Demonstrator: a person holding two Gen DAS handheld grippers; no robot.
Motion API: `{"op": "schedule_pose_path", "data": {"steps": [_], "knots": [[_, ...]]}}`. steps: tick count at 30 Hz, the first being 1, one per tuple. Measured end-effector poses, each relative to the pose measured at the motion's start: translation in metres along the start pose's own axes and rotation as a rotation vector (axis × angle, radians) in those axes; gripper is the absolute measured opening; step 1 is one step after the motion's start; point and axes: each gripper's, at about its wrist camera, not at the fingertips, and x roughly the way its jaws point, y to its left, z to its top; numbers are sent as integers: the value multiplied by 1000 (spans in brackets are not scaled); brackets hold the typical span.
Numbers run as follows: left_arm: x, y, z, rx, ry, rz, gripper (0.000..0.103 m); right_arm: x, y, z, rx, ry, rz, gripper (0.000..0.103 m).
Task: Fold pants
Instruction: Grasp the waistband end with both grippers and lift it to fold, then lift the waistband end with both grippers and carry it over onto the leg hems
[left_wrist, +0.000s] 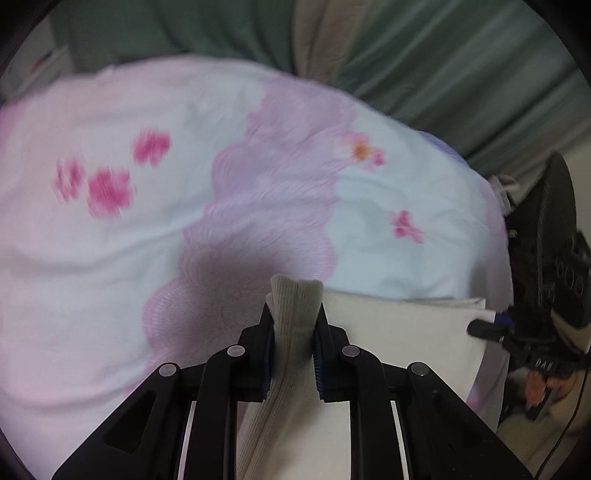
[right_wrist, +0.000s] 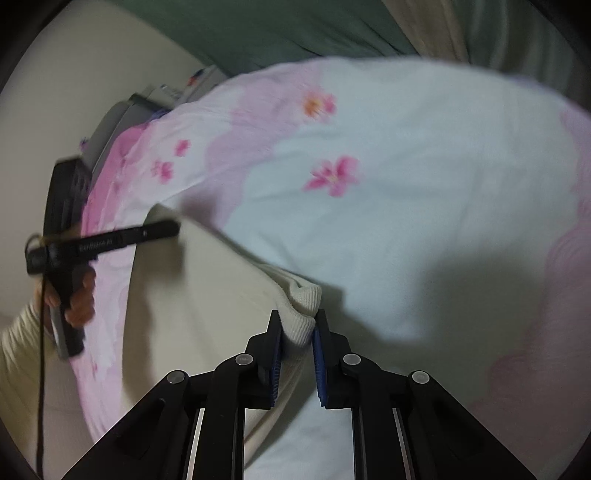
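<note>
The cream pants (left_wrist: 406, 332) lie on a flowered bed sheet. In the left wrist view my left gripper (left_wrist: 294, 308) is shut on a ribbed cuff (left_wrist: 295, 291), which bunches up between the pads and is lifted off the sheet. The right gripper (left_wrist: 476, 328) shows at the far right edge of the cloth. In the right wrist view my right gripper (right_wrist: 298, 315) is shut on the other ribbed cuff (right_wrist: 304, 297). From there the pants (right_wrist: 207, 295) stretch left to the left gripper (right_wrist: 171, 229).
The pink and pale blue flowered sheet (left_wrist: 166, 229) (right_wrist: 424, 166) covers the bed. Green curtains (left_wrist: 461, 74) hang behind it. A hand (right_wrist: 79, 302) in a cream sleeve holds the left gripper's handle beside the bed's left edge. Small blurred items (right_wrist: 166, 92) sit at the far left corner.
</note>
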Motion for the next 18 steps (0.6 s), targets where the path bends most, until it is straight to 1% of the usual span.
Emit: {"op": "schedule_pose_path", "data": {"steps": [3, 6, 8, 9, 12, 15, 18], "knots": [[-42, -22, -5, 68, -46, 31, 19, -29, 15, -5, -44, -28, 8, 14], [-76, -40, -15, 106, -84, 80, 19, -58, 36, -11, -116, -54, 4, 14], [-98, -41, -23, 113, -94, 118, 19, -81, 55, -18, -186, -73, 1, 14], [-108, -46, -28, 109, -99, 133, 19, -90, 58, -21, -207, -80, 6, 15], [-142, -55, -48, 71, -134, 155, 19, -121, 88, -36, -323, -95, 25, 15], [-182, -64, -78, 34, -186, 199, 19, -143, 114, -51, -413, -105, 57, 15], [-213, -63, -111, -10, -225, 233, 19, -167, 145, -68, -509, -110, 106, 15]]}}
